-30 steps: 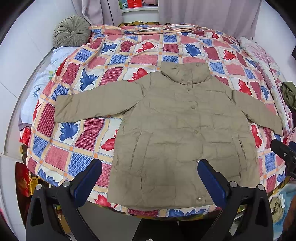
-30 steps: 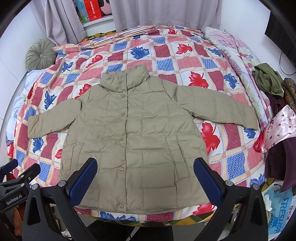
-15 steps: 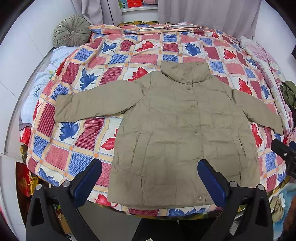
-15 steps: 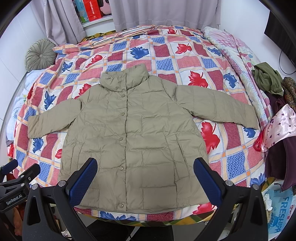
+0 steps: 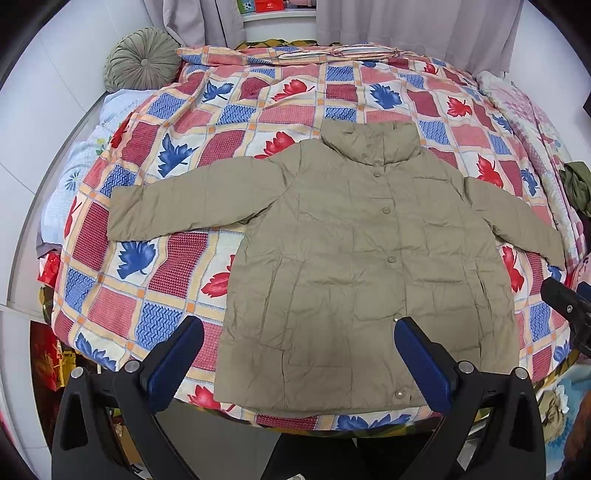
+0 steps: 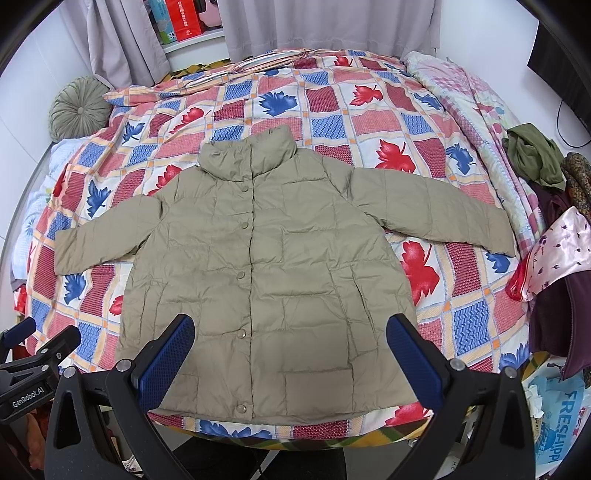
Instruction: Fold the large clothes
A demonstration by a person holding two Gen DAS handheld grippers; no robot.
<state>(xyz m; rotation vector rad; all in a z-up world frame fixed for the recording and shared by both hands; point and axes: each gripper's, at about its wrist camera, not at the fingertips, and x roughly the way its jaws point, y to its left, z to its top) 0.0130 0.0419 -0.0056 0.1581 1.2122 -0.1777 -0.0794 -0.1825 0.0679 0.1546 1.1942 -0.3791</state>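
A khaki quilted jacket (image 5: 354, 258) (image 6: 258, 266) lies flat and buttoned on the bed, collar away from me, both sleeves spread sideways. Its hem reaches the bed's near edge. My left gripper (image 5: 299, 360) hovers open above the hem's left half, nothing between its blue pads. My right gripper (image 6: 291, 356) hovers open above the hem's middle, also holding nothing. In the right wrist view the left gripper (image 6: 33, 354) shows at the lower left edge. The right gripper (image 5: 569, 306) shows at the right edge of the left wrist view.
The bed carries a patchwork leaf-print quilt (image 5: 184, 155) (image 6: 369, 122). A round grey-green cushion (image 5: 142, 62) sits at the far left corner. A heap of clothes (image 6: 550, 192) and a folded pink blanket (image 6: 476, 110) lie along the right side. Curtains (image 6: 332, 26) hang behind.
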